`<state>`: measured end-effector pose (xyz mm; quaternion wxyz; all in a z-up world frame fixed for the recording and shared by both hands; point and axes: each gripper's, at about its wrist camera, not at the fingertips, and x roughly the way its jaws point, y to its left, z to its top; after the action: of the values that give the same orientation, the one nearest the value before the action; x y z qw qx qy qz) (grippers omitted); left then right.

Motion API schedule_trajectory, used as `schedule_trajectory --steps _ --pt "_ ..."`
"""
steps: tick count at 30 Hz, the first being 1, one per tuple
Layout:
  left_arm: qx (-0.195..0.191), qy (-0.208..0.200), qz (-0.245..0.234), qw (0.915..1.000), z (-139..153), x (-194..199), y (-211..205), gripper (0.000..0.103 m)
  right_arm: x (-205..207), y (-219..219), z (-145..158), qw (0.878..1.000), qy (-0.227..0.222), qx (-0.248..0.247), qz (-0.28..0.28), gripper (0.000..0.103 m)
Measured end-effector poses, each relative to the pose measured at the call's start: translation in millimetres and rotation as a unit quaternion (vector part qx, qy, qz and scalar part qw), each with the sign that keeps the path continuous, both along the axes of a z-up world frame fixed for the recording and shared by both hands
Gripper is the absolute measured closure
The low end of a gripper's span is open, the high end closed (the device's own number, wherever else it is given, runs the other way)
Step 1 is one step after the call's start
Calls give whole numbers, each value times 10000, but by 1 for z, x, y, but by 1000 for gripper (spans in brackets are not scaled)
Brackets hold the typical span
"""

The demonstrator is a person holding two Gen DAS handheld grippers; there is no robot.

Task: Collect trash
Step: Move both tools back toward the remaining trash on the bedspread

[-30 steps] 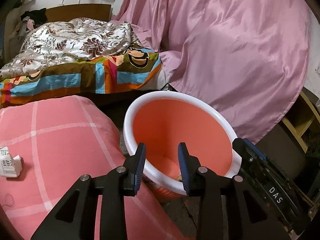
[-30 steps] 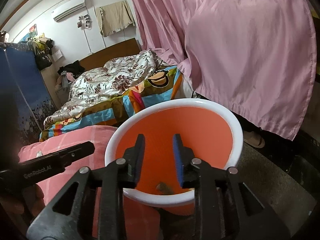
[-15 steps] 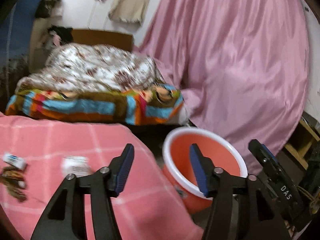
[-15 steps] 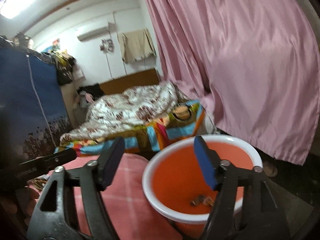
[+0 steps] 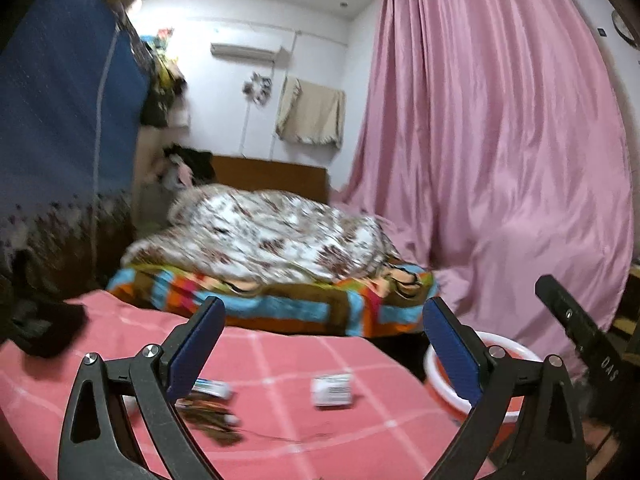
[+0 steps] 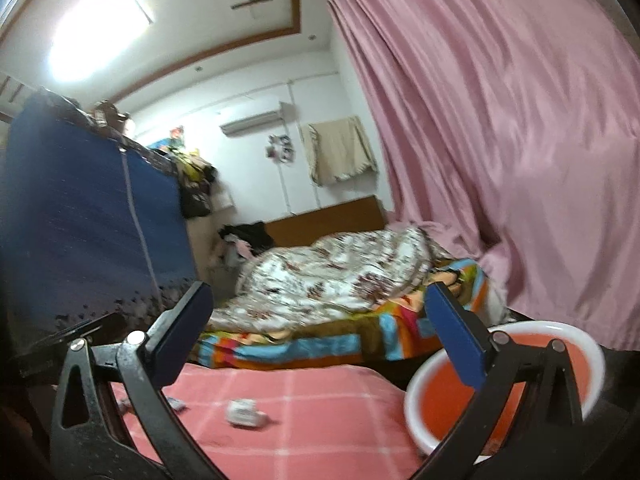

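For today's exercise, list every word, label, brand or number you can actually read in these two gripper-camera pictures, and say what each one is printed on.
"DAS", white letters on the black body of the right gripper, seen at the right edge of the left wrist view.
Print on the small white box on the pink checked cloth: too blurred to read.
Print on the wrappers beside it: too blurred to read.
Nothing else is legible.

Both grippers, left gripper (image 5: 322, 346) and right gripper (image 6: 320, 332), are black plastic with blue fingertip pads (image 5: 196, 346) and silver screws.

A small white crumpled packet (image 5: 333, 389) is seen lying on the pink checked cover; the orange, white-rimmed bin (image 6: 576, 330) stands at its three o'clock.
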<state>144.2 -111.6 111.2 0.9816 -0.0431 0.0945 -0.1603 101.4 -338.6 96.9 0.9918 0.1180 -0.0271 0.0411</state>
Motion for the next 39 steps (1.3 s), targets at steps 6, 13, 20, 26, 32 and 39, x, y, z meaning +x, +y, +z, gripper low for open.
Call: schedule_trajectory --steps 6,13,20,26,32,39 --pt "2 -175 397 9991 -2 -17 53 6 -3 43 3 9989 -309 -237 274 0" --pt "-31 -297 820 9962 -9 -33 114 6 1 84 1 9962 -441 -528 542 0" --pt "-59 -41 1109 9938 -28 -41 159 6 22 117 -9 9927 -15 -814 894 0" --pt "-40 412 1076 9933 -44 -31 173 6 44 142 -22 9857 465 -1125 1166 0" --pt "-32 1113 894 9898 -62 -6 170 7 72 158 -39 9757 1071 -1264 1432 3" --pt "-4 2091 448 9769 -82 31 163 30 96 161 -58 9623 1726 -1191 1730 25"
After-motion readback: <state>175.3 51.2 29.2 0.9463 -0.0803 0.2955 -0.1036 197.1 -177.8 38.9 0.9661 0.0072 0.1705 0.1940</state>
